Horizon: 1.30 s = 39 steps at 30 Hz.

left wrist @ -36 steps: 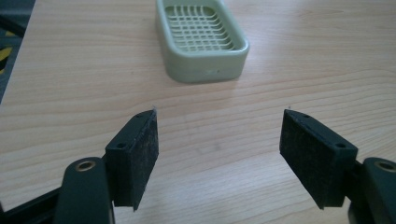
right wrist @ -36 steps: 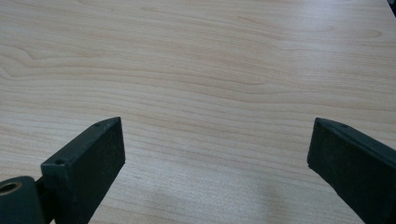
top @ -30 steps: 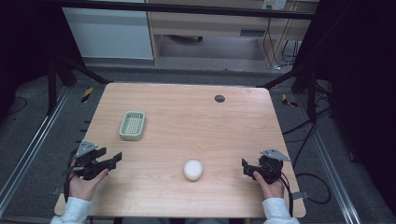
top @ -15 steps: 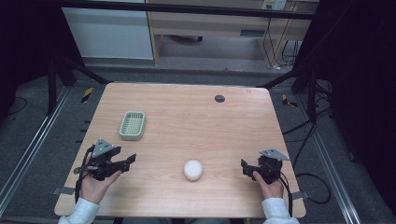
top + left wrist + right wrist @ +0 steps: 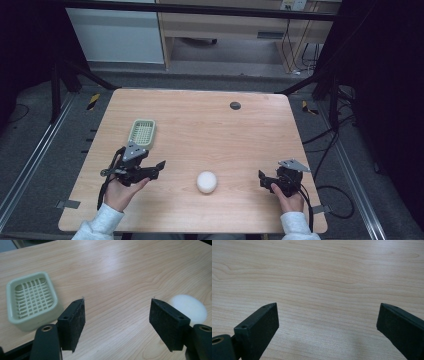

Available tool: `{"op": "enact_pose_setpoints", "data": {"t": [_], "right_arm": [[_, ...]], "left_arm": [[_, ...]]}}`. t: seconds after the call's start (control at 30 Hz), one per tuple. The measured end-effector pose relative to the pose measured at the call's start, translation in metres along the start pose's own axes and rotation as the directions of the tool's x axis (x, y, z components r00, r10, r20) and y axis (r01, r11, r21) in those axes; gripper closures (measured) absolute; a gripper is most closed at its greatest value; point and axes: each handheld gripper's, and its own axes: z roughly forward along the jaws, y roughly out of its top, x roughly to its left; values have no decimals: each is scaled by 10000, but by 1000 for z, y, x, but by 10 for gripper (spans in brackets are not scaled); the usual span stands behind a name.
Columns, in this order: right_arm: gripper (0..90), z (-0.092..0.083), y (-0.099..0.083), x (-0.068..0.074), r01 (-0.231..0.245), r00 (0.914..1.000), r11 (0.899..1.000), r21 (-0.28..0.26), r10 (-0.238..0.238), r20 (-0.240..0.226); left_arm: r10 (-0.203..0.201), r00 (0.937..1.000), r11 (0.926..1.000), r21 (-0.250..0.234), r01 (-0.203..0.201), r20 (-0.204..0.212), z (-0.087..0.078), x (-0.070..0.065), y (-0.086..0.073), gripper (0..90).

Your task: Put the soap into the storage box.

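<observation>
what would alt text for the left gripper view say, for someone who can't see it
The left gripper has its two black jaws wide apart over a light wooden table, holding nothing. A pale green slatted tray sits on the table to the left beyond the jaws. A white round object lies at the right, partly hidden behind the right-hand jaw.

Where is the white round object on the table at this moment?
In the high view, the white round object lies on the near half of the table, between the left claw and the right claw, touching neither.
</observation>
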Motion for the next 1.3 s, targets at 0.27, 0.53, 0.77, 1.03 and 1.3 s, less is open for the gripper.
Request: {"op": "enact_pose_setpoints", "data": {"t": [0.27,0.53,0.77,1.03,1.3], "right_arm": [[45,0,0,0,11,10000,10000,32,-11,-33],[45,1,1,0,44,9999,9997,236,-40,-165],[45,2,1,0,58,9999,9997,237,-55,-125],[45,2,1,1,57,9999,9996,260,-53,-149],[45,2,1,1,73,9998,9996,268,-68,-198]], "left_arm": [[526,9981,9985,141,-530,322,9,-18,15,287],[798,9949,9960,347,-821,616,24,-35,22,287],[921,9921,9930,665,-979,855,37,-45,21,291],[1111,9864,9867,1050,-1240,1209,49,-58,22,285],[1027,9840,9852,1219,-1208,1455,58,-68,21,266]]}}
